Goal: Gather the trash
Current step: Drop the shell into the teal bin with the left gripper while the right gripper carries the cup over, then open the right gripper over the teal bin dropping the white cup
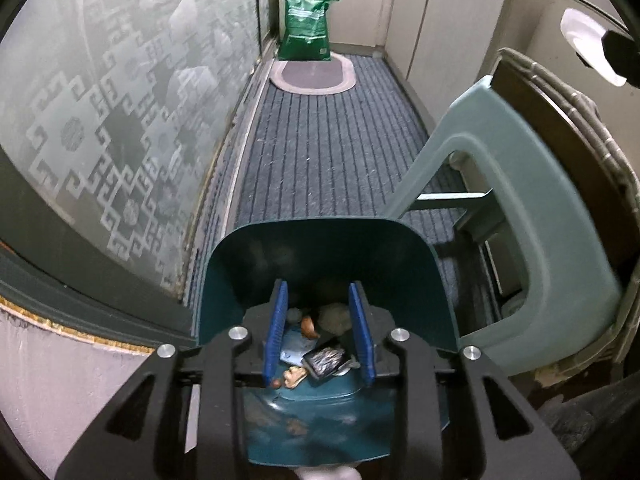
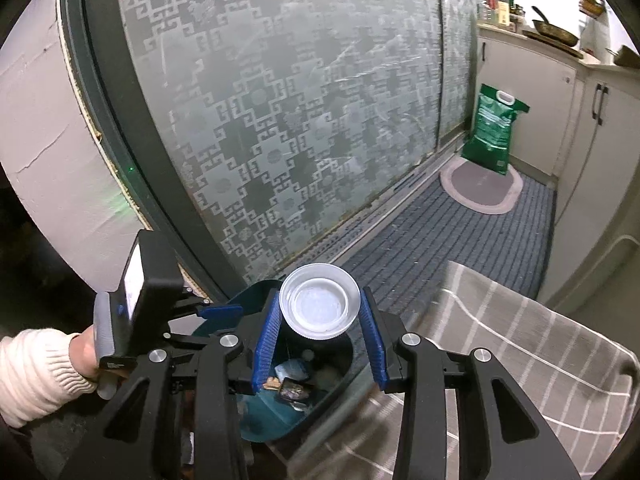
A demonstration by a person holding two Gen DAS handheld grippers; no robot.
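Note:
My left gripper [image 1: 318,332] is shut on the rear of a dark teal dustpan [image 1: 320,248] and holds it up above the floor. Scraps of trash [image 1: 320,356] lie in the pan: wrappers, a brown bit, grey lumps. My right gripper [image 2: 320,336] is shut on a clear plastic cup [image 2: 319,306], held with its mouth toward the camera, right above the dustpan [image 2: 288,412]. The trash [image 2: 294,388] shows below the cup. The left gripper [image 2: 220,312] is at the pan's left edge in the right wrist view.
A frosted patterned glass sliding door [image 1: 120,120] runs along the left. A striped blue-grey mat [image 1: 328,152] covers the floor, with an oval rug [image 1: 312,74] and a green bag [image 1: 308,24] at the far end. A pale green plastic stool [image 1: 520,220] lies tipped at right. A checked cloth [image 2: 500,360] is at lower right.

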